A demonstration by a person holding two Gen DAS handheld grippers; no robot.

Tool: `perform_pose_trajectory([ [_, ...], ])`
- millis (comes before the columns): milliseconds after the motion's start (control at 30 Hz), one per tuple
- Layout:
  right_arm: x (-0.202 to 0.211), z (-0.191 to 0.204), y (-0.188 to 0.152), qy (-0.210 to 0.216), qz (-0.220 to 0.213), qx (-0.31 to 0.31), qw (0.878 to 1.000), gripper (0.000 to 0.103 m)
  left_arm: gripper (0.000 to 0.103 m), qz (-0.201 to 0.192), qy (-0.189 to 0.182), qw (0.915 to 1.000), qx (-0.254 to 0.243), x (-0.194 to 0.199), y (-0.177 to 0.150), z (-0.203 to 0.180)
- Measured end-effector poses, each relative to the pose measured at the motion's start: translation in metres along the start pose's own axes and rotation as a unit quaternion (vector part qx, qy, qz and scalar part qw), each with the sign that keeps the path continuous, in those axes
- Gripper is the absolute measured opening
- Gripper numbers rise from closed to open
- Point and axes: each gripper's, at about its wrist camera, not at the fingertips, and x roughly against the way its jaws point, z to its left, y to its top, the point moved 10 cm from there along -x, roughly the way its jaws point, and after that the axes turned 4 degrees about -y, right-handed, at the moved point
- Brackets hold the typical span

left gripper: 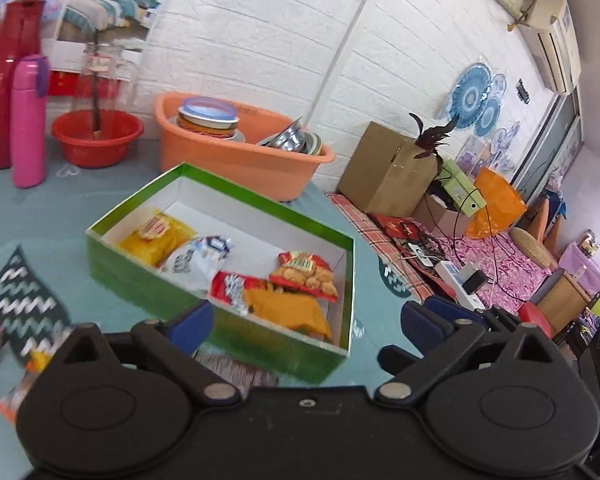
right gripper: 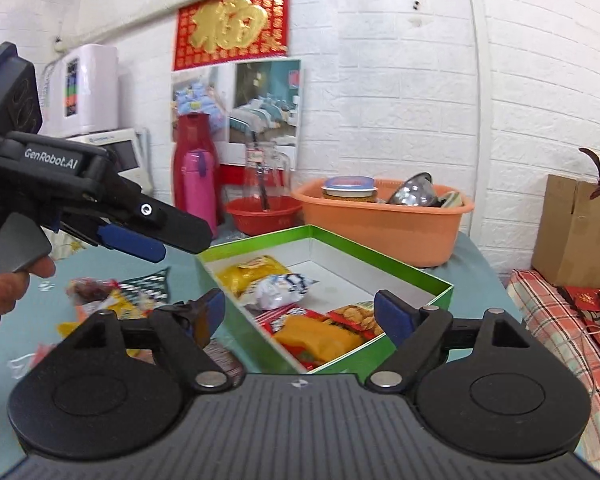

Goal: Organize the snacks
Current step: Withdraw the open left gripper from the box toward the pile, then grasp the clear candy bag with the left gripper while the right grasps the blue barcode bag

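Observation:
A green box [left gripper: 268, 203] [right gripper: 380, 256] with a white inside stands on the teal table. In it lie a yellow packet [left gripper: 156, 240] [right gripper: 252, 274], a white and blue packet [left gripper: 196, 258] [right gripper: 280, 288], red packets [left gripper: 306, 274] [right gripper: 356, 314] and an orange packet [left gripper: 288, 308] [right gripper: 316, 336]. My left gripper [left gripper: 308, 322] hovers open at the box's near side, nothing between its pads. My right gripper [right gripper: 300, 315] is open over the box's near corner, also empty. In the right wrist view the left gripper [right gripper: 172, 240] shows at left, held by a hand [right gripper: 4, 292]. Loose snack packets [right gripper: 96, 292] [left gripper: 20, 384] lie left of the box.
Behind the box stand an orange basin [left gripper: 228, 160] [right gripper: 380, 224] with bowls, a red basin [left gripper: 96, 140] [right gripper: 264, 212], a glass jug [left gripper: 100, 76], a pink bottle [left gripper: 28, 120] and a red thermos [left gripper: 8, 80]. Off the table's right edge are a cardboard box [left gripper: 384, 168] [right gripper: 576, 228] and a power strip [left gripper: 460, 280].

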Motion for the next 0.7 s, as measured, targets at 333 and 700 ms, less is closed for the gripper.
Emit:
perform_pose_trajectory([
  [333,0.05,0.043,-0.058,0.059,0.05,-0.003,0.997,0.103,0.103,0.03,-0.02,0.9991,0.022,0.058,-0.096,-0.006],
  [700,0.018,0.048,-0.086,0.078,0.111,0.0,0.991,0.103,0.103,0.082,-0.043,0.9956,-0.012,0.049,-0.175,-0.025],
])
